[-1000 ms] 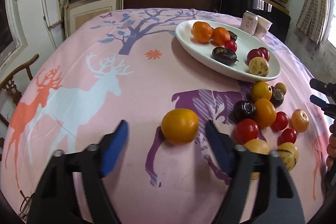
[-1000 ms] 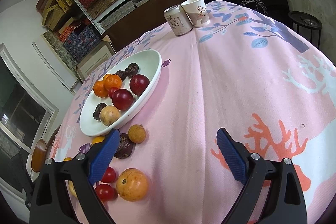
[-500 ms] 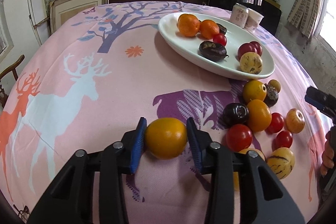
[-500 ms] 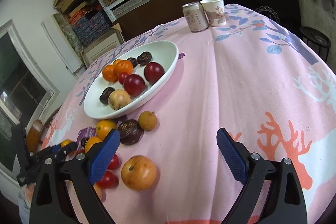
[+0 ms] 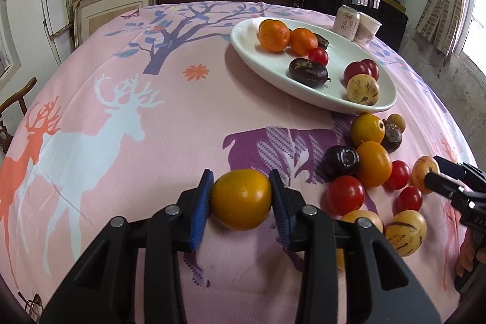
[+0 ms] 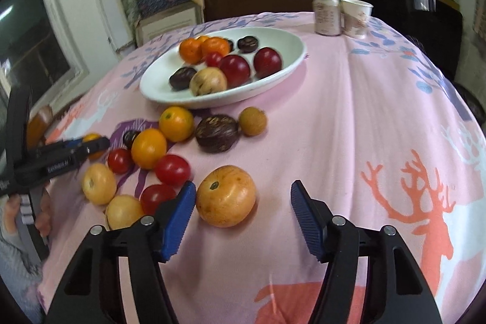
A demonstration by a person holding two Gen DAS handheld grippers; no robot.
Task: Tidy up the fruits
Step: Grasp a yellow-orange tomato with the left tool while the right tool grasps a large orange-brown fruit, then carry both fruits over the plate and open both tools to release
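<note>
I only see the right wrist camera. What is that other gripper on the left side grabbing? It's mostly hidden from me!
Observer: The left gripper is shut on a yellow-orange fruit, with one blue pad on each side.
Operator: Is it squished in with the other fruits?
Observer: No. In the left wrist view it sits apart from the loose fruit pile, off to the pile's left.
Operator: Is there anything pretty on the cloth that I can't see?
Observer: Yes, a small orange flower is printed on the pink tablecloth, just left of the white plate.
</note>
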